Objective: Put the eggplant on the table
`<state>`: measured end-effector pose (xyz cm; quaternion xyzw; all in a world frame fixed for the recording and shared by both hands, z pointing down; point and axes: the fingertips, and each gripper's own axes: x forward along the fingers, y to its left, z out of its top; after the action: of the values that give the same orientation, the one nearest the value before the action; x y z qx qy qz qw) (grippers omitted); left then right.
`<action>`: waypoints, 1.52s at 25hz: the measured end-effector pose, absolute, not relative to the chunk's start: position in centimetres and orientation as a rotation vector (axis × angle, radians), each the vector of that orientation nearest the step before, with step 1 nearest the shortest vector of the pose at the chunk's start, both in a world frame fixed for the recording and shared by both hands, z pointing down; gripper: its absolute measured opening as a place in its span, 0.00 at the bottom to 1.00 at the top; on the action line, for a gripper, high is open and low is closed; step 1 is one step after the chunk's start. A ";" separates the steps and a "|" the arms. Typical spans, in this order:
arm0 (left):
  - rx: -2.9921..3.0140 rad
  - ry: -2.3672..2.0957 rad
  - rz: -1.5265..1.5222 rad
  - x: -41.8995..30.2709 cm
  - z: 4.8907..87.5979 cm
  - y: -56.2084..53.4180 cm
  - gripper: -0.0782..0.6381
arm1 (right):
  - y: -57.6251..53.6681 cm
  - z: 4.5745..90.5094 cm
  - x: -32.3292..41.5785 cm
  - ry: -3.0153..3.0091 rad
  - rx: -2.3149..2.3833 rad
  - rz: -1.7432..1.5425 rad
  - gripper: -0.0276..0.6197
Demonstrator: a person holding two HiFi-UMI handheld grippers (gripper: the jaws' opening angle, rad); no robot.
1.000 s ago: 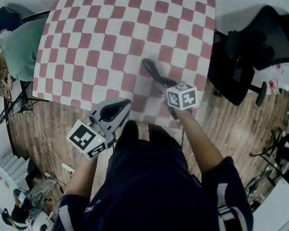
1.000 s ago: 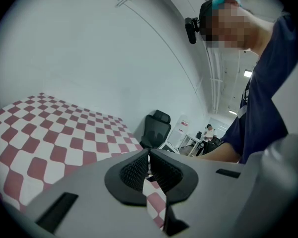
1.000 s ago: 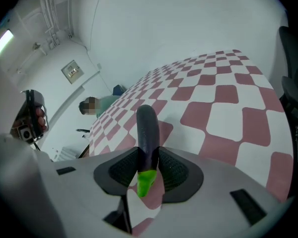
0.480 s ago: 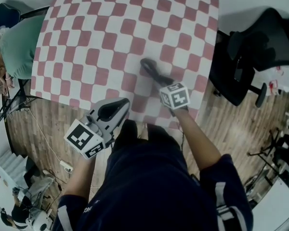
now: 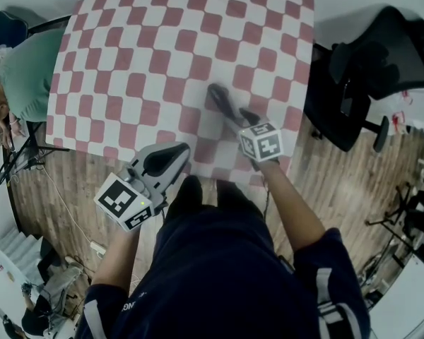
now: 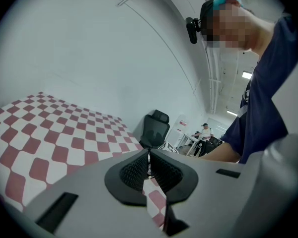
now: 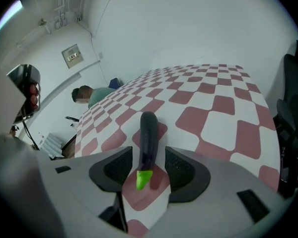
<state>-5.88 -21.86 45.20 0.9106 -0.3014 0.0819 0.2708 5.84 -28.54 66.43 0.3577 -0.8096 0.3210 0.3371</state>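
One slender, glossy purple eggplant [image 7: 148, 138]

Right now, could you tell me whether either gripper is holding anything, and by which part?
Nothing is held: the right gripper's fingers are opening off the eggplant's stem end between them; the left gripper is shut, empty.

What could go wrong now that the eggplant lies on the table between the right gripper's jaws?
The right gripper is opening its jaws with the eggplant between them; withdrawing askew, a pad could catch the green stem and drag it. Freed, the round eggplant might roll on the table.
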 end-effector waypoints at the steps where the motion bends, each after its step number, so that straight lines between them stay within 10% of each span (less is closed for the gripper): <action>1: 2.460 -0.809 0.219 -5.9 45.1 -21.8 0.16 | -28.6 65.9 6.1 -2.118 0.944 0.835 0.38; 38: 2.752 -0.625 0.139 -2.3 36.5 -19.3 0.16 | -18.6 37.7 7.5 -2.655 1.156 0.681 0.07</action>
<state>-2.29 -19.33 36.47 0.9618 -0.2186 0.0486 0.1574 7.55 -18.61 37.69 0.3871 -0.8895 0.2282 0.0834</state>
